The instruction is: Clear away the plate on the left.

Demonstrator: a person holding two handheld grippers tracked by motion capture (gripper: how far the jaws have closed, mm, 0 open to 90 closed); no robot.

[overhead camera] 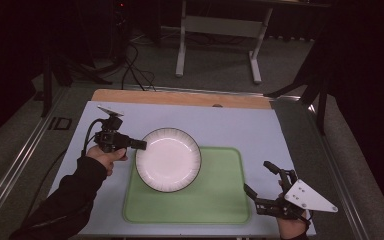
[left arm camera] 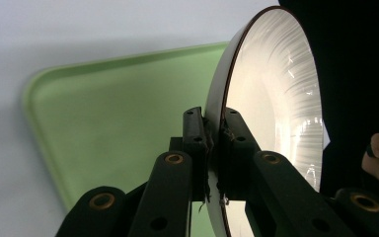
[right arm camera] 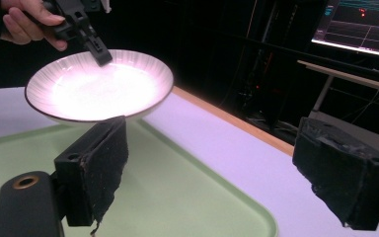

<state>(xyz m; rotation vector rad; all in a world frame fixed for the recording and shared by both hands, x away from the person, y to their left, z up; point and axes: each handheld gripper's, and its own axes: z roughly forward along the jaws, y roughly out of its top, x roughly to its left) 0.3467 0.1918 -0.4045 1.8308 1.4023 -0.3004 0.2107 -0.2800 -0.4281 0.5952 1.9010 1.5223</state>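
A white plate with a dark rim (overhead camera: 169, 159) hangs above the left part of the green tray (overhead camera: 215, 190). My left gripper (overhead camera: 139, 145) is shut on its left rim. In the left gripper view the plate (left arm camera: 276, 98) stands edge-on between the two black jaws of the left gripper (left arm camera: 213, 143), which pinch its rim. The right gripper view has the plate (right arm camera: 98, 84) lifted above the tray (right arm camera: 177, 197), with the left gripper (right arm camera: 100, 55) clamped on its far edge. My right gripper (overhead camera: 260, 182) rests open at the table's front right corner, and in its own view the right gripper (right arm camera: 209, 168) holds nothing between its jaws.
The tray lies on a pale table top (overhead camera: 230, 125) with a wooden strip (overhead camera: 180, 98) along its far edge. A white desk frame (overhead camera: 217, 40) and cables (overhead camera: 135, 70) stand on the floor beyond. A lit screen (right arm camera: 360, 22) glows at the upper right of the right gripper view.
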